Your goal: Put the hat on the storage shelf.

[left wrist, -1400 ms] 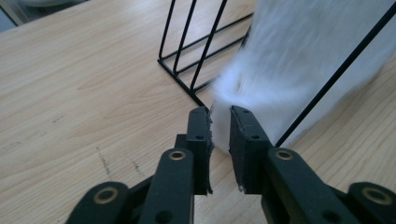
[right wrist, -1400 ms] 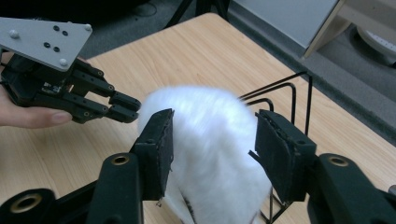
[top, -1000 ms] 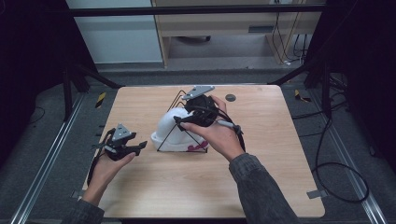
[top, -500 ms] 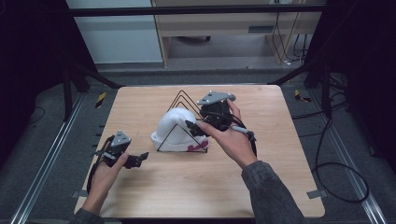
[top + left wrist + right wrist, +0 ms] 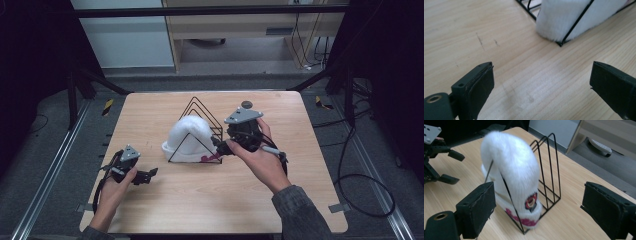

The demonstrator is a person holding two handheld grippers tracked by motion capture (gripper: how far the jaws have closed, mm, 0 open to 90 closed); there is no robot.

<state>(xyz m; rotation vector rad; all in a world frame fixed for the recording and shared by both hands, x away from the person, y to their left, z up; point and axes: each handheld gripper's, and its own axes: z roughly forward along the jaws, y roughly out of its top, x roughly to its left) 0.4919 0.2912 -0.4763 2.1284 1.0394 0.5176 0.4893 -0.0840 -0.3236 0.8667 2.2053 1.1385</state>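
Observation:
A white fluffy hat (image 5: 186,136) with a pink band and a small round badge hangs over a black wire rack (image 5: 203,107) at the table's middle. My right gripper (image 5: 220,148) is just right of the rack, pointing at the hat (image 5: 511,167) and rack (image 5: 549,172). It is open (image 5: 539,212); its jaws have just opened and eased back slightly, with nothing gripped. My left gripper (image 5: 149,176) rests low at the front left, apart from the hat (image 5: 566,17). It is open (image 5: 541,85) over bare wood, its jaws having just opened. It also appears in the right gripper view (image 5: 455,168).
A small dark round object (image 5: 246,104) lies near the wooden table's (image 5: 300,200) far edge, behind the right hand. Dark frame posts stand at both sides. Cables (image 5: 360,185) trail on the floor to the right.
The right gripper has drawn back from above the hat to the rack's right side. The left hand has sunk a little toward the table's front, its jaws now wider.

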